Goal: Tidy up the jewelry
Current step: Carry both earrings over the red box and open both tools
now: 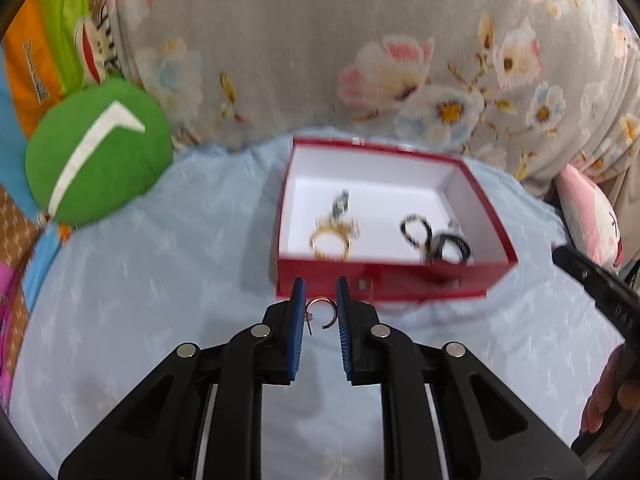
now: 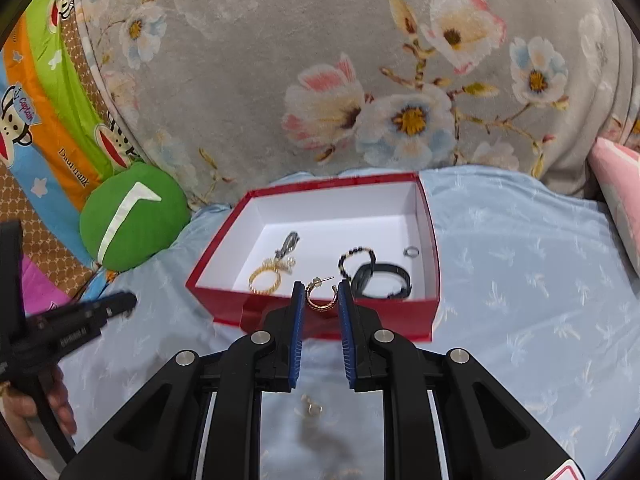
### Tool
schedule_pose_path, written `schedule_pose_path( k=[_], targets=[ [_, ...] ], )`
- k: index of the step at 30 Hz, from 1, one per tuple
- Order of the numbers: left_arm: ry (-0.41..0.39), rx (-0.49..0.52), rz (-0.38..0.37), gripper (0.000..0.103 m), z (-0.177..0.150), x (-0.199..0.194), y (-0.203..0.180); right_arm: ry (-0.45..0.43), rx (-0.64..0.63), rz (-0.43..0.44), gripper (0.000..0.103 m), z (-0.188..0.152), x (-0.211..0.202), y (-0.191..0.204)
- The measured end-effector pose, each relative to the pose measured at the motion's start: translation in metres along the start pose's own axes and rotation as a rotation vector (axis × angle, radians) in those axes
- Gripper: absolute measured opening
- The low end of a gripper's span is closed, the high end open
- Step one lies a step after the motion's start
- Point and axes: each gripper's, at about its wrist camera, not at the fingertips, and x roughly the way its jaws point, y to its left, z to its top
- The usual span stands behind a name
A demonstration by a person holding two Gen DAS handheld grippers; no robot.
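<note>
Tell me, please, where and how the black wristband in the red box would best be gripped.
Take the black wristband by its thin strap loop, coming from above: it lies flat in the red box beside the right wall, and the beaded bracelet overlaps its left end, so pinching the freer right strap seems safest.

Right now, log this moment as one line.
left gripper: shut on hoop earring | right gripper: shut on gold hoop earring | both near red box

"Captain" on monkey cap patch, colourful cartoon fabric (image 2: 28, 112).
</note>
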Motion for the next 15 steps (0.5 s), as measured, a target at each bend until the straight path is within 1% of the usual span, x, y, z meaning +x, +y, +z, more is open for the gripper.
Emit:
schedule_pose_path(
  k=[4,8,15],
  targets=[
    [-0.064,0.027,0.020,0.015,0.038,0.008,-0.006,-0.036,-0.008,0.007,0.016,0.025,0.009,0.002],
    [-0.080,0.043,0.028,0.015,0.072,0.034,-0.017,-0.057,-0.020,0.006,0.016,0.056,0.030,0.004],
    [-0.085,0.051,0.014,0.015,0.117,0.079,-0.033,-0.042,-0.031,0.019,0.016,0.098,0.077,0.005]
  ],
)
